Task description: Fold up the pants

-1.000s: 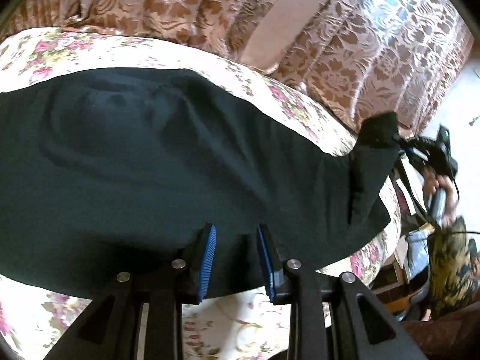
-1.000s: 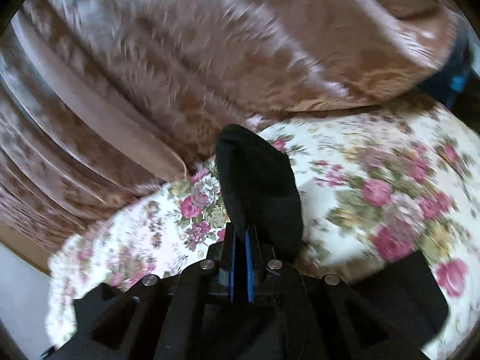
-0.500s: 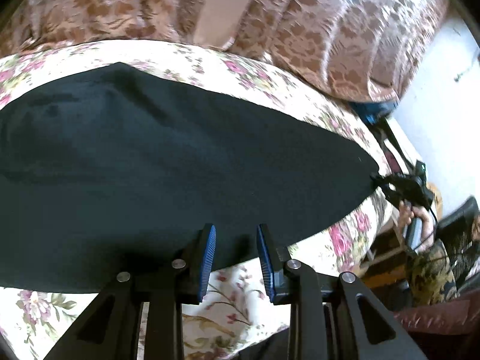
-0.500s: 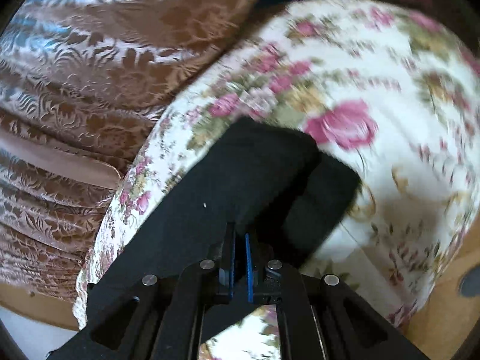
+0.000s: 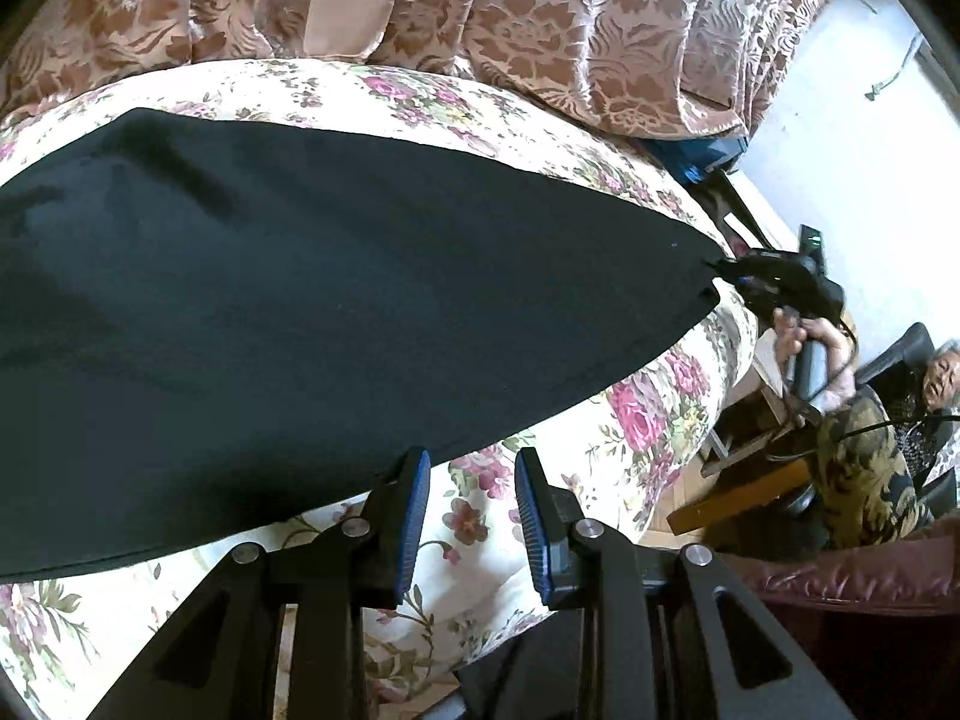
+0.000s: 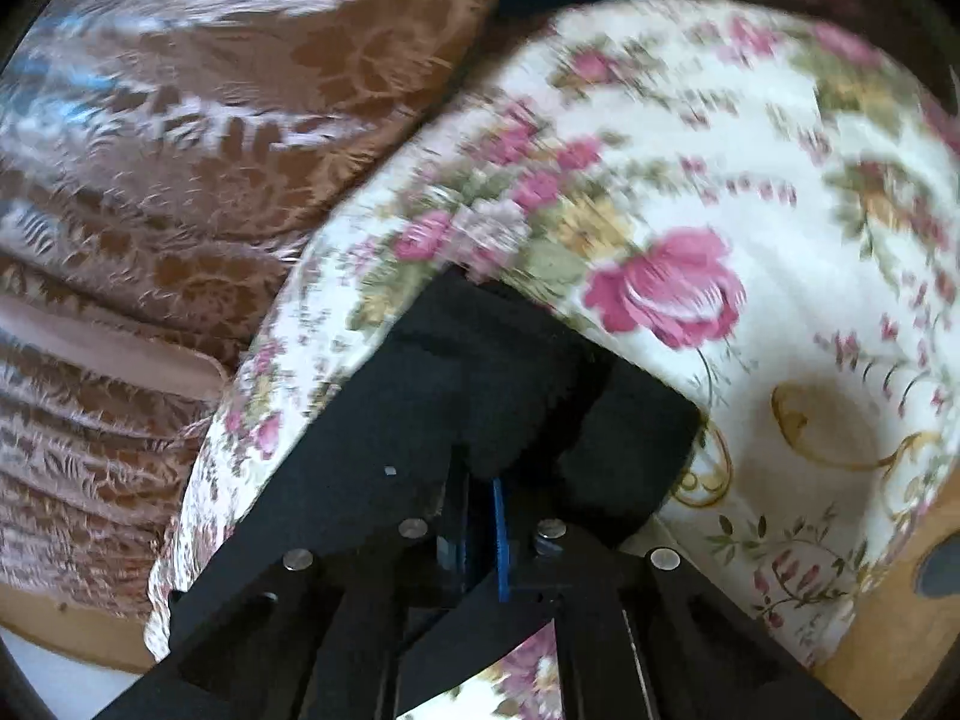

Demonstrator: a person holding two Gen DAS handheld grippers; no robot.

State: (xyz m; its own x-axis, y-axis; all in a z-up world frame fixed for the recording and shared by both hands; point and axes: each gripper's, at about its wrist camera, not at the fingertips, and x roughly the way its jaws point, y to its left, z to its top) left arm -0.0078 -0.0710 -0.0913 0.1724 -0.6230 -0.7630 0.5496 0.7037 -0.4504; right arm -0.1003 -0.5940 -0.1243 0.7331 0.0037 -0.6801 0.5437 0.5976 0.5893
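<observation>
Pants, matte black, flat on floral bedspread; right claw seemingly clenched on hem, left claw released.

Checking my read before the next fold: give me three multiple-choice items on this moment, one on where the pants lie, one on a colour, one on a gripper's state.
1. Where do the pants lie?
A. On the floral cover
B. On the wooden floor
C. Over the brown drape

2. What colour are the left gripper's pads?
A. Red
B. Blue
C. White

3. What state is the right gripper in?
A. Wide open over the cover
B. Open with nothing near it
C. Shut on the pants' end

Key:
1 A: the dark cloth is spread flat on the floral cover.
2 B: both pads show blue, with a gap and only the cover between them.
3 C: its jaws are closed, with black cloth bunched at their tips.
</observation>
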